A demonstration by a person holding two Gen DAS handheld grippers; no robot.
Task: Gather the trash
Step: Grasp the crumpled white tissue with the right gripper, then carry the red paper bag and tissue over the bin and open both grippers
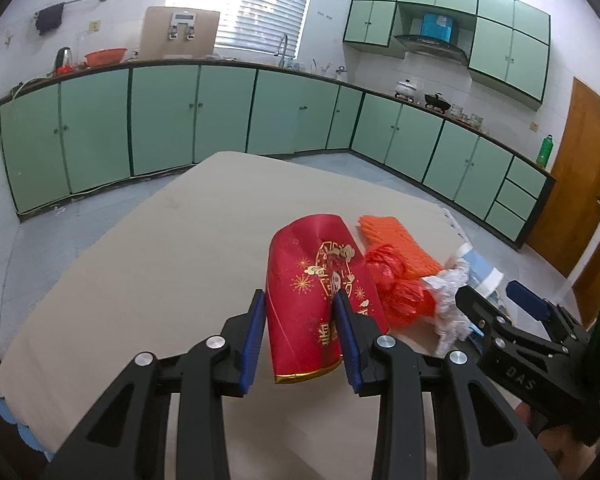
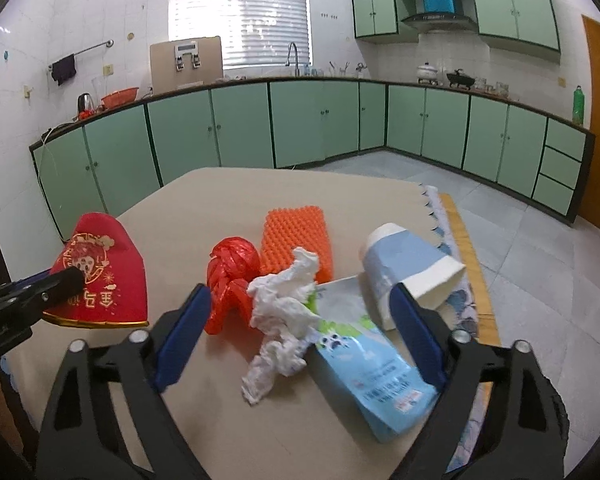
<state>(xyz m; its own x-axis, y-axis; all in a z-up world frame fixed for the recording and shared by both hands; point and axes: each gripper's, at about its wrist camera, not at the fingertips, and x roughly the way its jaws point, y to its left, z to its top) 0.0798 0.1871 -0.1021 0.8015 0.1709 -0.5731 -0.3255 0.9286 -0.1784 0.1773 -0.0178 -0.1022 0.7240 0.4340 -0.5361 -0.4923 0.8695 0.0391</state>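
— Two grippers work one table [image 1: 120, 248], and the trash lies in a loose cluster toward its right side. Why is the left gripper [image 1: 300, 336] where it is?

— I have its blue fingers [image 1: 254, 340] on either side of the red paper bag [image 1: 316, 304], pressed against its flanks, so the bag is pinched and stands nearly upright with its mouth away from me. I judge that hold is meant to make the bag a container for the rest.

— And the right gripper [image 2: 300, 336]?

— I keep it wide apart and holding nothing. It hangs above the crumpled white tissue [image 2: 284, 312], with the blue-and-white carton [image 2: 372, 376] running under its right finger. Spread that far, it can come down around the tissue.

— What else waits?

— One knotted red plastic bag [image 2: 230, 280] touching the tissue, an orange bumpy pad [image 2: 296, 236] just behind both, and a pale blue paper cup [image 2: 404, 264] tipped on its side against the carton.

— Why is the bag off to the left?

— From the right wrist view it sits apart from the pile, so there is room to carry pieces across. Whether the bag's mouth is open enough, I cannot tell.
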